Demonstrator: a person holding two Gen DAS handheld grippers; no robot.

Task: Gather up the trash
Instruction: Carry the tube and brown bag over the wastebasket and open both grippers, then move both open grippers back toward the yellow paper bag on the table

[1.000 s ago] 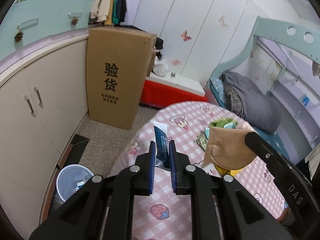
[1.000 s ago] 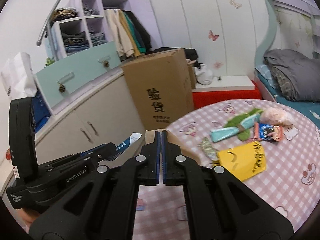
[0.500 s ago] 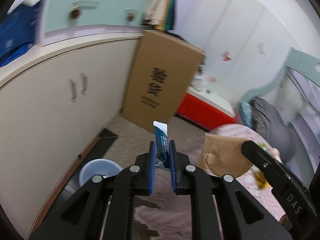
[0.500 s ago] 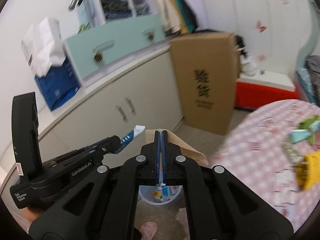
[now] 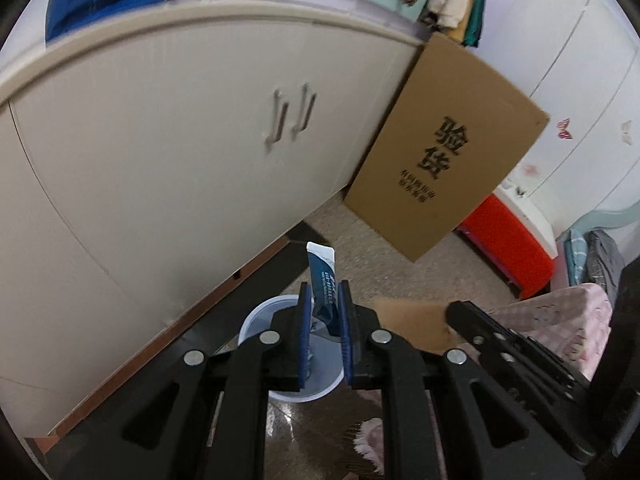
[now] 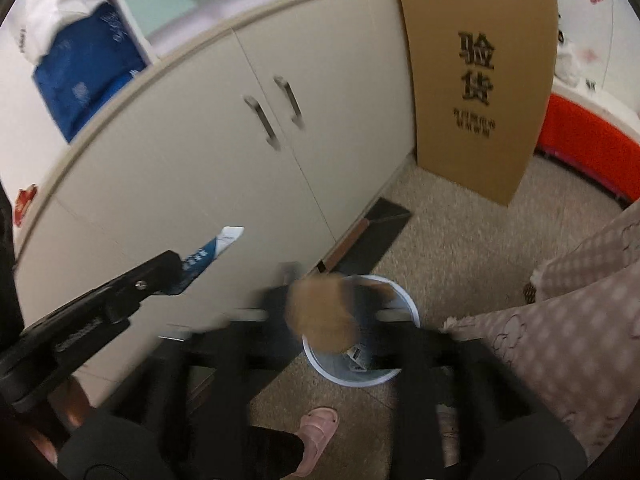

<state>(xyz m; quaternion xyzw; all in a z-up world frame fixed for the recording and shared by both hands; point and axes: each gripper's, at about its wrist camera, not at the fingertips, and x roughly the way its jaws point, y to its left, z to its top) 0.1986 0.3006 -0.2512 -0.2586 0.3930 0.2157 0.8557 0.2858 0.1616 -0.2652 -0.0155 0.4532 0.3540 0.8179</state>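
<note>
My left gripper [image 5: 323, 300] is shut on a blue and white wrapper [image 5: 322, 280] that sticks up past its pads, above the white trash bin [image 5: 256, 320] on the floor. From the right wrist view the left gripper [image 6: 176, 270] and the wrapper [image 6: 210, 250] sit off to the left of the bin [image 6: 404, 304]. My right gripper [image 6: 330, 304] is blurred, its jaws opening. A crumpled brown paper [image 6: 324, 316] hangs loose between them over the bin's rim. The brown paper [image 5: 416, 316] also shows in the left wrist view.
A cream cabinet [image 6: 200, 152] with two handles stands just behind the bin. A tall cardboard box [image 6: 480, 80] leans at its right end, with a red box [image 6: 588, 140] beyond. The pink-checked table cloth [image 6: 580, 320] hangs at right. A foot in a pink slipper [image 6: 316, 436] is near the bin.
Both grippers swung left off the table and down over the bin. The right jaws went from shut on the brown paper to apart. The left still grips the wrapper.
</note>
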